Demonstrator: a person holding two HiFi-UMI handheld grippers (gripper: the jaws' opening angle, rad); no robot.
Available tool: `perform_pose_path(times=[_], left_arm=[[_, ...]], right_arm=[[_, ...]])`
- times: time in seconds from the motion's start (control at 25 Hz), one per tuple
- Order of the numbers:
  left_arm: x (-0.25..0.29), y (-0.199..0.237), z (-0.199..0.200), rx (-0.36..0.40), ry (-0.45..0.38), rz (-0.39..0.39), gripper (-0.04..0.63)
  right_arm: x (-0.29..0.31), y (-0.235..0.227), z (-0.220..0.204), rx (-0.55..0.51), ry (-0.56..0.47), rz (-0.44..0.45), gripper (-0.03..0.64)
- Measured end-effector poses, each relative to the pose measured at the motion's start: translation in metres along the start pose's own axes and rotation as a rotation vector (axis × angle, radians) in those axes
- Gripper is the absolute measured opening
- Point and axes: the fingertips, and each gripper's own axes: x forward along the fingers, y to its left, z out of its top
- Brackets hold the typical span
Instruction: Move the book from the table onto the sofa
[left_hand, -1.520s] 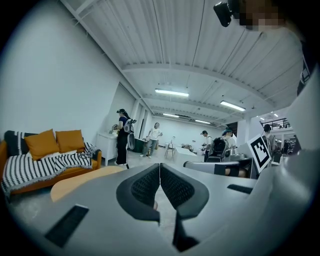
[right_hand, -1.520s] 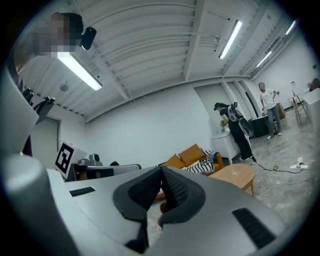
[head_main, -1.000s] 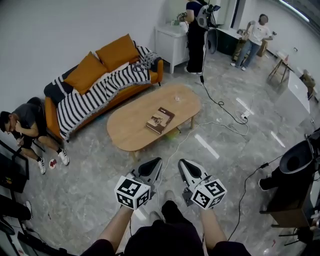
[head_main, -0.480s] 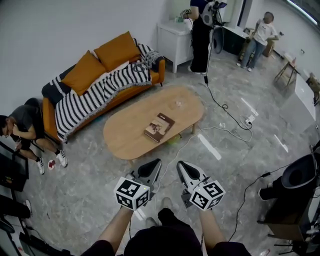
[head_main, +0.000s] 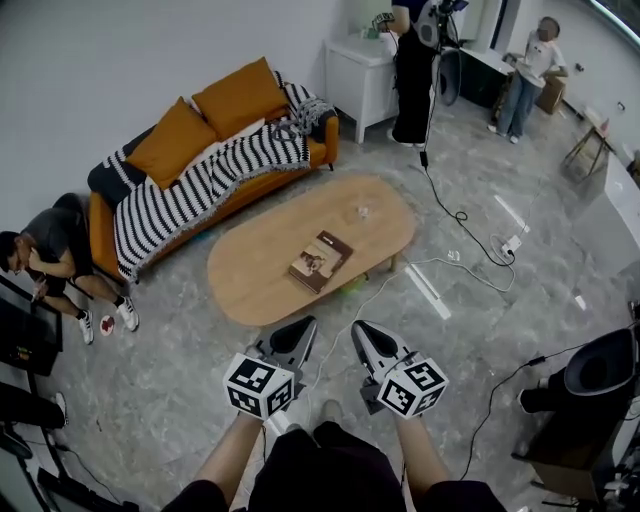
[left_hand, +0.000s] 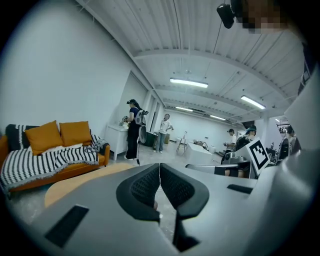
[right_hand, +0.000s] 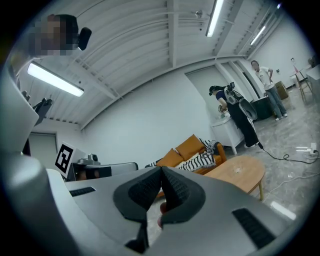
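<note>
A brown book (head_main: 320, 261) lies flat on the oval wooden table (head_main: 250, 268), near its middle. Beyond the table stands the orange sofa (head_main: 315, 150) with two orange cushions and a striped blanket (head_main: 200, 190). My left gripper (head_main: 304, 330) and right gripper (head_main: 361, 332) are held side by side over the floor, short of the table's near edge, both shut and empty. The left gripper view shows the left gripper's (left_hand: 159, 167) pads pressed together, with the sofa (left_hand: 50, 155) and table (left_hand: 80, 177) behind. In the right gripper view the right gripper (right_hand: 161, 172) is likewise shut, with the table (right_hand: 240, 172) beyond it.
A seated person (head_main: 50, 255) is at the sofa's left end. A white cabinet (head_main: 365, 70) and standing people (head_main: 415, 60) are at the back. Cables (head_main: 450, 250) trail over the floor right of the table. A black stand (head_main: 590, 390) is at the right.
Both grippers have come closer to the table, which now lies nearer in the head view. Both stay shut.
</note>
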Motion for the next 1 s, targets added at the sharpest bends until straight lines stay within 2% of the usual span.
perform_pose_path(times=[0.28,0.56,1.0], left_arm=[[0.024,0.021,0.008,-0.004,0.008,0.018,0.017],[0.059,0.054,0.014,-0.004,0.017,0.000,0.017],[0.127,0.136,0.040,-0.027,0.056,-0.043,0.017]], right_arm=[[0.020,-0.025,0.009,0.020,0.004,0.002,0.023],[0.055,-0.055,0.014,0.034,0.002,-0.021,0.023],[0.142,-0.105,0.041,0.070,0.012,-0.079,0.023]])
